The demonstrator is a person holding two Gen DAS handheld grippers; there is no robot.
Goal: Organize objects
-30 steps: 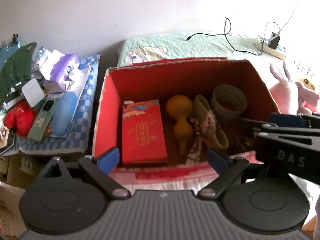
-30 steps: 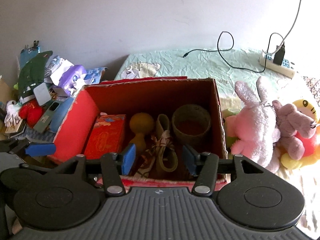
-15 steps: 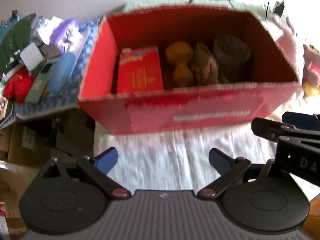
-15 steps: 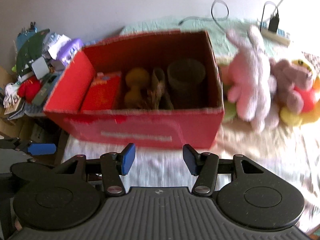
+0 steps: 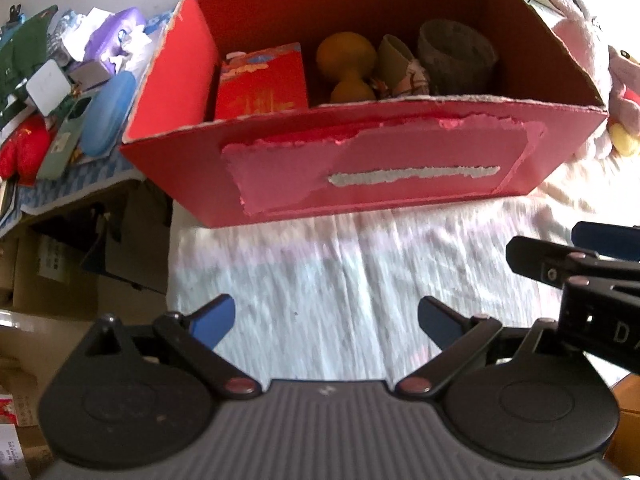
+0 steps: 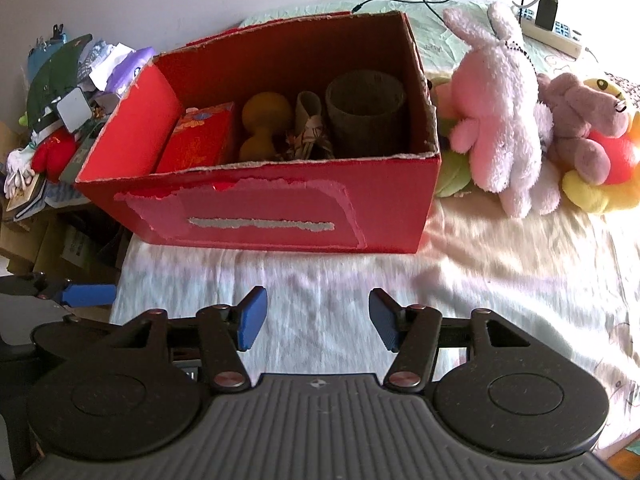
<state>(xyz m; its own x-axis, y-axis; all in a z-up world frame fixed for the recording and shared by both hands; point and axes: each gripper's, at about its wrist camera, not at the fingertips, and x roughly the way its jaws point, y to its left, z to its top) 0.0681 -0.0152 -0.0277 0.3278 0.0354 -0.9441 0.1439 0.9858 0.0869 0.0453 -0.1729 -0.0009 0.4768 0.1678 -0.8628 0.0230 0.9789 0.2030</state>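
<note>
A red cardboard box stands on the white sheet, its torn front wall towards me. Inside lie a red printed packet, a yellow gourd, a rolled beige item and a woven cup. My left gripper is open over bare sheet in front of the box, holding nothing. Beside it, my right gripper hovers over the sheet short of the box; its jaws are opening with nothing between them. To the right of the box lies a pink plush rabbit.
More plush toys lie right of the rabbit. A cluttered pile sits on a checked cloth left of the box, with cardboard cartons below it. A power strip and cables lie at the bed's far side.
Both grippers have drawn back from over the box and sunk towards the sheet, so the box's front wall now shows. The right jaws stand slightly wider.
</note>
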